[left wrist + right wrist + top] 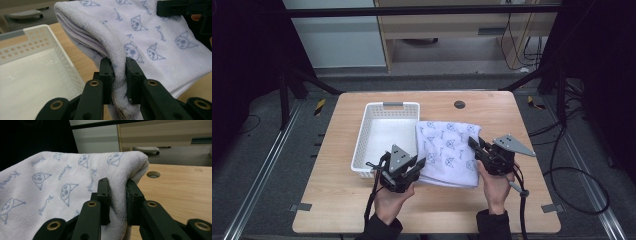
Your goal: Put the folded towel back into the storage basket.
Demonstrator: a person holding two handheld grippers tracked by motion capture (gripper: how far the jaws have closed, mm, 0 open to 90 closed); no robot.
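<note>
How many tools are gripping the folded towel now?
2. The left tool pinches the towel at its edge beside the white basket; the right tool pinches the opposite edge.

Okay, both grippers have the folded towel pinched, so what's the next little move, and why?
Probably carry the folded towel sideways over the white basket. The left gripper and right gripper each clamp an edge of it, the folds look tidy, and the basket sits right beside the towel with nothing in it.
</note>
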